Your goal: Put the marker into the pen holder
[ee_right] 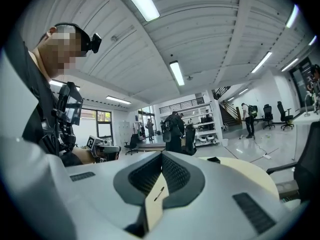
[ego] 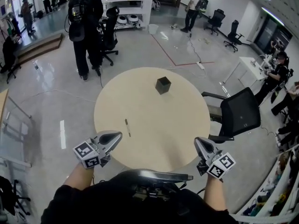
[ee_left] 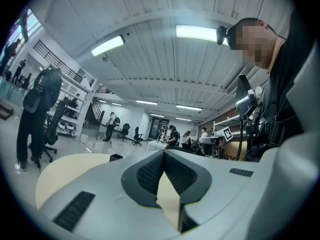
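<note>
A black cube-shaped pen holder (ego: 163,85) stands on the far part of the round beige table (ego: 154,139). A thin dark marker (ego: 127,127) lies flat on the table's left side. My left gripper (ego: 116,136) hovers at the near left edge, shut and empty, a short way from the marker. My right gripper (ego: 200,143) is at the near right edge, shut and empty too. In the left gripper view the gripper (ee_left: 163,154) has its jaw tips meeting, with the pen holder (ee_left: 116,157) beyond. In the right gripper view the marker (ee_right: 159,194) shows below the closed gripper (ee_right: 161,155), and the pen holder (ee_right: 213,159) lies farther off.
A black office chair (ego: 240,114) stands close to the table's right side. A person in black (ego: 85,29) and another chair (ego: 110,36) are on the floor beyond the table. Desks and more people are at the far right.
</note>
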Demonstrator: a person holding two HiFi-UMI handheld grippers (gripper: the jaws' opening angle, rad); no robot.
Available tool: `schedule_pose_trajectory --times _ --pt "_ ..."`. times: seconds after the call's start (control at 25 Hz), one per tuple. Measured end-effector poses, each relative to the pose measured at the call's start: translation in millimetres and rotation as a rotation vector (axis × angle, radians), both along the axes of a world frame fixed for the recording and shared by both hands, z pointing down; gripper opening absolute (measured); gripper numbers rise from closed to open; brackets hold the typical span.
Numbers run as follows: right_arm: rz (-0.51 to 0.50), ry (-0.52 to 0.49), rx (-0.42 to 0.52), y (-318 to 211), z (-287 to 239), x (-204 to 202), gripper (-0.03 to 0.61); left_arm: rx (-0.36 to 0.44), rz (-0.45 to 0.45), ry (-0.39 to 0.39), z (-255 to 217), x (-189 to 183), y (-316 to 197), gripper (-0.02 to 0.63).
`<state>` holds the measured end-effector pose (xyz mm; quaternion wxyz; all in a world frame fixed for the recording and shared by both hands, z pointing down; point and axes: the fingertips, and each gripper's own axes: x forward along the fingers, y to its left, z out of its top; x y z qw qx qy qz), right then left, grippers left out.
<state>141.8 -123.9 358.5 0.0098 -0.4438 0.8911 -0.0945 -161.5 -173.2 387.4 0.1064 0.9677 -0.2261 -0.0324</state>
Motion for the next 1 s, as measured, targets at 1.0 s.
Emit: schedule_pose_trajectory --times 1.0 --pt "-0.238 -0.015 -0.074 -153.5 57.5 38.9 0.003 0.2 0.0 -0.788 129.1 51.7 -119.2 -0.002"
